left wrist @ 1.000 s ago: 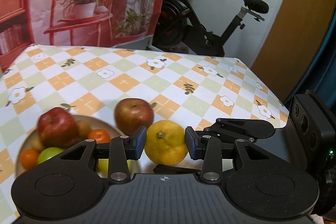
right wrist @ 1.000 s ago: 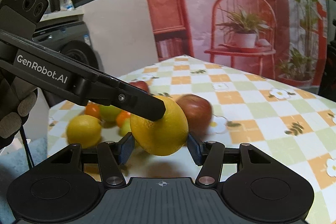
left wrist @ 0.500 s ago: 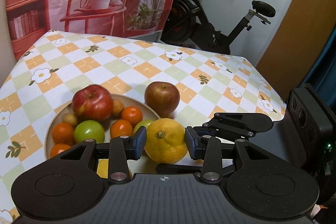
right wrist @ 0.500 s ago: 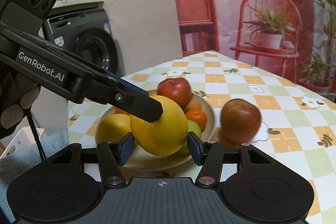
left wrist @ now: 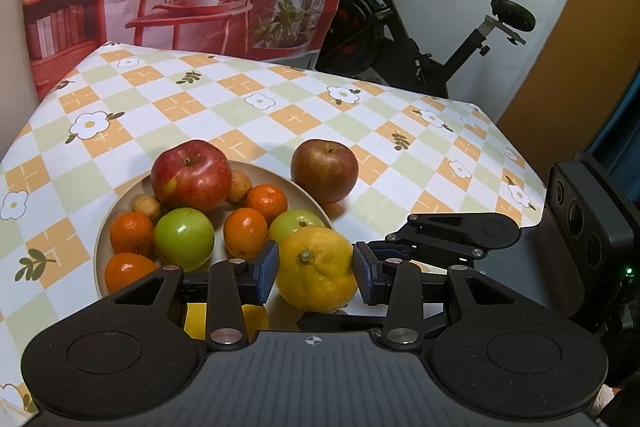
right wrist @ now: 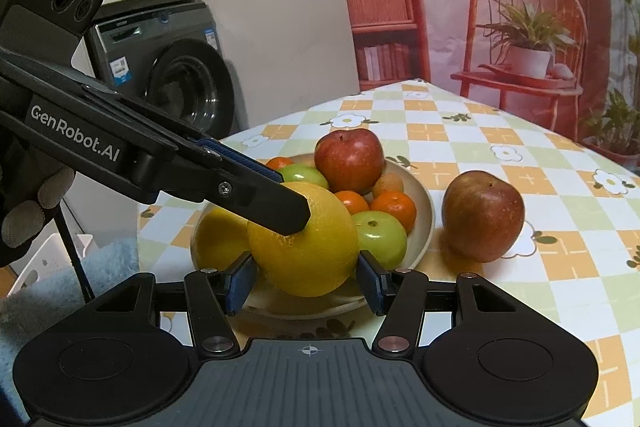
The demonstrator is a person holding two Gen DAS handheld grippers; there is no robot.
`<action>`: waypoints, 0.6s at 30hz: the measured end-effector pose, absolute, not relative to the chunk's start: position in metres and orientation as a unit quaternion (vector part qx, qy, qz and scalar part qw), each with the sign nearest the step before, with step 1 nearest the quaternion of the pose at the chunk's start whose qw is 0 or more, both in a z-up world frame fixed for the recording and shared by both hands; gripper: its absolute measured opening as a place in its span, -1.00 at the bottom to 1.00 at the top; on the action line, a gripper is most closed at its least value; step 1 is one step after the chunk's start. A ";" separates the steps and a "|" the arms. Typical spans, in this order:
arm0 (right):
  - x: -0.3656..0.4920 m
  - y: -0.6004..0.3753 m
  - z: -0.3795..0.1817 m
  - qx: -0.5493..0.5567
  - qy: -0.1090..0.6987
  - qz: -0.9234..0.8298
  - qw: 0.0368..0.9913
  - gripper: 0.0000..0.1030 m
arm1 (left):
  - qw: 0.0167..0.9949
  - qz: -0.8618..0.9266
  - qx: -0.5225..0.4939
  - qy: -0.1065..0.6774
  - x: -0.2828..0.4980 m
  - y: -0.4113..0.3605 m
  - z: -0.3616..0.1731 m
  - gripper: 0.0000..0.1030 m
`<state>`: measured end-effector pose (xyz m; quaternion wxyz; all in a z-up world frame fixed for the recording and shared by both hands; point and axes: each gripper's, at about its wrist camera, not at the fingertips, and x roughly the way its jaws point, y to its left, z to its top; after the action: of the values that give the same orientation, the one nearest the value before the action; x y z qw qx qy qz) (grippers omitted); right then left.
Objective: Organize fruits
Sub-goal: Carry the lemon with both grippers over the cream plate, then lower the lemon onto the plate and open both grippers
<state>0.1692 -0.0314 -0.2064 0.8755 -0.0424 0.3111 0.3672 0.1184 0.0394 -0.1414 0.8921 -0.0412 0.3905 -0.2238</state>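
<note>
Both grippers hold one yellow citrus fruit (left wrist: 316, 269) above the near rim of the beige plate (left wrist: 105, 227). My left gripper (left wrist: 316, 269) is shut on it, pads at both sides. My right gripper (right wrist: 306, 277) is shut on the same fruit (right wrist: 316, 251), crosswise to the left one. The plate (right wrist: 426, 211) holds a red apple (left wrist: 191, 175), two green apples (left wrist: 184, 238), several small oranges (left wrist: 245, 231), a lemon (right wrist: 220, 237) and small brown fruits. A darker red apple (left wrist: 325, 170) stands on the tablecloth just right of the plate; it also shows in the right wrist view (right wrist: 482, 217).
The table has a checked flower cloth (left wrist: 240, 107); its right edge (left wrist: 520, 155) is near. An exercise bike (left wrist: 404, 27) stands behind it. A washing machine (right wrist: 172, 75) and a white basket (right wrist: 44, 263) stand beyond the table's left side.
Both grippers have carried the yellow fruit toward the plate; the plate with its fruits has come fully into view under and behind the fruit. The grip is unchanged.
</note>
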 end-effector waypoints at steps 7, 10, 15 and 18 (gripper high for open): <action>0.168 -0.026 -0.211 -0.048 0.323 0.377 0.867 -0.01 | 0.892 -0.213 -0.040 0.397 0.117 0.044 -0.146 -0.18; 0.170 -0.028 -0.212 -0.045 0.323 0.369 0.870 -0.01 | 0.895 -0.208 -0.047 0.392 0.118 0.047 -0.144 -0.18; 0.172 -0.030 -0.211 -0.040 0.322 0.363 0.873 0.00 | 0.901 -0.198 -0.045 0.382 0.117 0.046 -0.140 -0.17; 0.171 -0.032 -0.209 -0.039 0.319 0.362 0.875 0.00 | 0.905 -0.189 -0.044 0.380 0.116 0.046 -0.139 -0.17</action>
<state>0.1713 -0.0320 -0.2094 0.8752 -0.0393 0.3191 0.3615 0.1162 0.0465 -0.1392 0.9046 -0.0435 0.3797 -0.1888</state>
